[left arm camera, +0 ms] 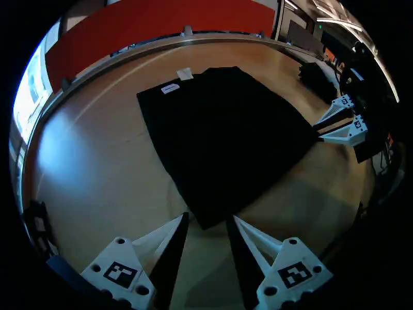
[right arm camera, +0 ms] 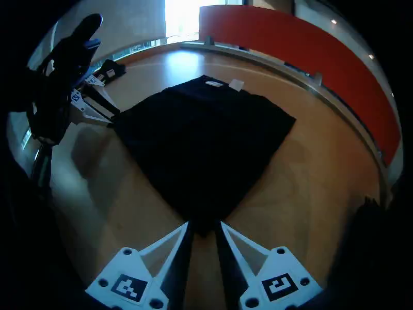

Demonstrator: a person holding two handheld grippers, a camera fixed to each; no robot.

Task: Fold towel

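Note:
A black towel [left arm camera: 222,134] [right arm camera: 201,139] lies flat on the wooden table, with a white label [left arm camera: 170,89] [right arm camera: 212,83] near its far corner. In the left gripper view my left gripper [left arm camera: 207,219] is open and low over the table, and the towel's near corner lies between its fingertips. My right gripper [right arm camera: 203,226] is also open, its narrower gap around another corner of the towel. Each gripper appears in the other's view at a side corner: the right gripper [left arm camera: 316,130] and the left gripper [right arm camera: 114,117], with a hand behind it.
A small white tag [left arm camera: 184,74] [right arm camera: 236,84] lies on the table [left arm camera: 103,165] just past the towel. A black bundle [left arm camera: 315,77] [right arm camera: 111,67] sits farther out. A raised rim [left arm camera: 124,54] and a red panel [right arm camera: 310,46] run along the table's far edge.

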